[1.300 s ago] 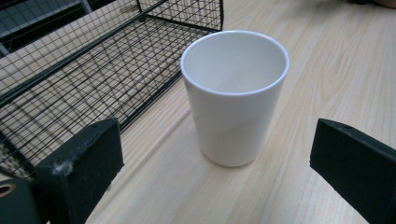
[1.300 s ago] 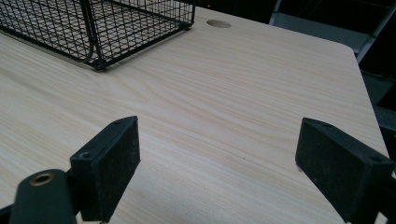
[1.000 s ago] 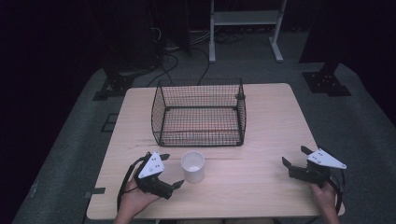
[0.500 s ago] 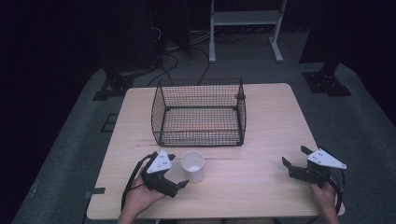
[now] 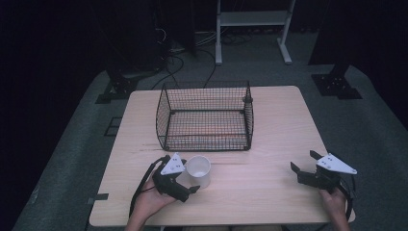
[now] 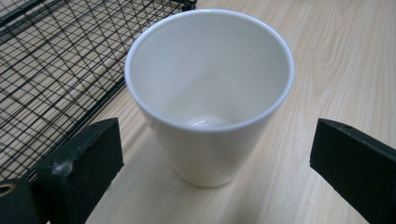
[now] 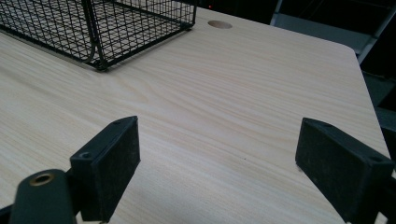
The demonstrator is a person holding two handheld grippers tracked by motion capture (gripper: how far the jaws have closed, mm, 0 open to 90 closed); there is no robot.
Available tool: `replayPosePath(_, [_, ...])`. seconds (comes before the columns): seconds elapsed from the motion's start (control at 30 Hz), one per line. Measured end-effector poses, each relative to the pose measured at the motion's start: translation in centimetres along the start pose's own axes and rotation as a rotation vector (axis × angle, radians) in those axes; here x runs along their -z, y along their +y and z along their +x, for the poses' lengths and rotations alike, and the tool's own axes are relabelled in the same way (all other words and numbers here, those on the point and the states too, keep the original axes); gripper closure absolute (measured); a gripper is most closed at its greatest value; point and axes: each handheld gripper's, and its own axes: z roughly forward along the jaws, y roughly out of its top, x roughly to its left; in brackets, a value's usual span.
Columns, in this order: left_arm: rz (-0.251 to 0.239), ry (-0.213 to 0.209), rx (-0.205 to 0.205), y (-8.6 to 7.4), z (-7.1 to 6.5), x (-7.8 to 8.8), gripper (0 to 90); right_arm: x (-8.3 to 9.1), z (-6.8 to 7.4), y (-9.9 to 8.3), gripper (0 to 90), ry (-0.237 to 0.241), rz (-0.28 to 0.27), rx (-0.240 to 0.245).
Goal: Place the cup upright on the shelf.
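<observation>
A white empty cup stands upright on the wooden table, just in front of a black wire basket. My left gripper is open, and in the left gripper view its jaws stand on either side of the cup with a gap on each side. The open left gripper is touching nothing. My right gripper rests open near the table's front right corner. Between the right gripper's jaws there is bare wood.
The wire basket is empty and sits in the middle of the table. In the right gripper view a round cable hole marks the table's far side. A white metal frame stands on the floor beyond the table.
My left gripper has moved right toward the cup, so its jaws now straddle it. The cup, the basket and my right gripper have stayed put.
</observation>
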Motion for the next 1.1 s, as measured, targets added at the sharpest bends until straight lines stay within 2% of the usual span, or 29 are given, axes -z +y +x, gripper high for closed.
replayPosePath(0.1, [0.020,-0.006,0.004,0.1,0.2,-0.5,1.9,0.0,0.0,0.0,13.1,0.001,0.001,0.001])
replayPosePath(0.2, [0.015,-0.015,0.021,0.2,0.4,-0.7,1.8,0.0,0.0,0.0,13.1,0.002,0.000,0.001])
replayPosePath(0.7, [0.054,-0.027,0.027,0.9,0.8,-2.4,2.3,0.0,0.1,0.0,13.1,0.003,-0.001,0.007])
replayPosePath(0.83, [0.064,-0.031,0.024,1.1,0.9,-2.6,5.8,0.0,0.1,0.0,13.1,0.003,-0.001,0.008])
replayPosePath(0.97, [0.059,-0.046,0.011,1.2,1.0,-2.5,19.8,0.0,0.1,0.0,13.1,0.004,-0.002,0.010])
replayPosePath(1.1, [0.073,-0.048,0.004,1.5,0.9,-2.4,21.1,0.0,0.1,0.0,13.1,0.005,-0.002,0.007])
